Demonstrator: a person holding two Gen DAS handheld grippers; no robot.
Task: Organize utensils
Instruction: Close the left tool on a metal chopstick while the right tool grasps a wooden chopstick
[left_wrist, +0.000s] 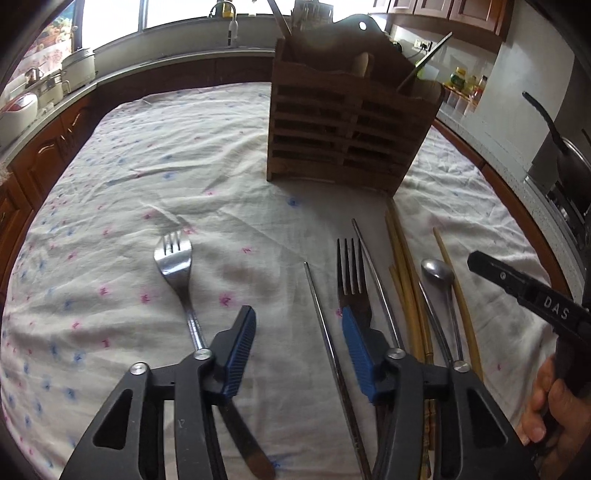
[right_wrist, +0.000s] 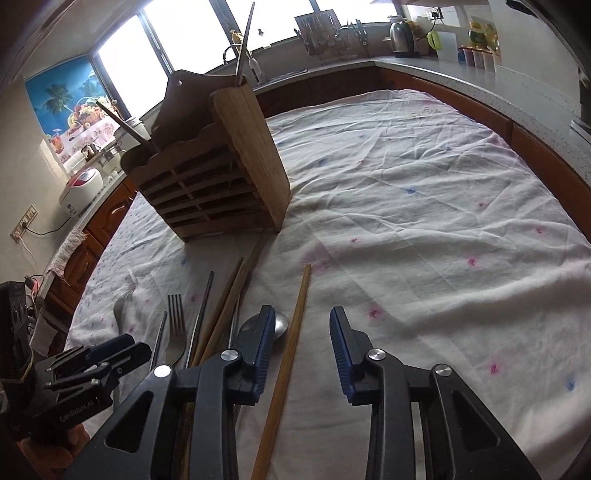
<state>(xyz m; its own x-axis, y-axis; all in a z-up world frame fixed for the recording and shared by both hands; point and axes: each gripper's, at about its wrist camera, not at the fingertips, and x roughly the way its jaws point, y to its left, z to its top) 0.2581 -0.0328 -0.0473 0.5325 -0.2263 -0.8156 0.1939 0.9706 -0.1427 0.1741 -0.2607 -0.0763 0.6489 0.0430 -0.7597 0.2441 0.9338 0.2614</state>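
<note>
A wooden utensil holder (left_wrist: 351, 125) stands on the cloth-covered table (left_wrist: 129, 166), with a few utensils sticking out of it; it also shows in the right wrist view (right_wrist: 214, 162). Loose utensils lie in front: a short fork (left_wrist: 173, 258), a metal chopstick (left_wrist: 325, 332), a long fork (left_wrist: 351, 273), bamboo chopsticks (left_wrist: 402, 280) and a spoon (left_wrist: 437, 271). My left gripper (left_wrist: 297, 321) is open, low over the metal chopstick. My right gripper (right_wrist: 303, 325) is open and empty above a wooden chopstick (right_wrist: 291, 350) and the spoon (right_wrist: 280, 325).
Kitchen counters ring the table, with pots (left_wrist: 74, 70) at the left, a sink tap (right_wrist: 232, 51), a kettle (right_wrist: 400, 35) and jars (right_wrist: 478, 55). The right gripper's body (left_wrist: 524, 291) shows at the right of the left wrist view.
</note>
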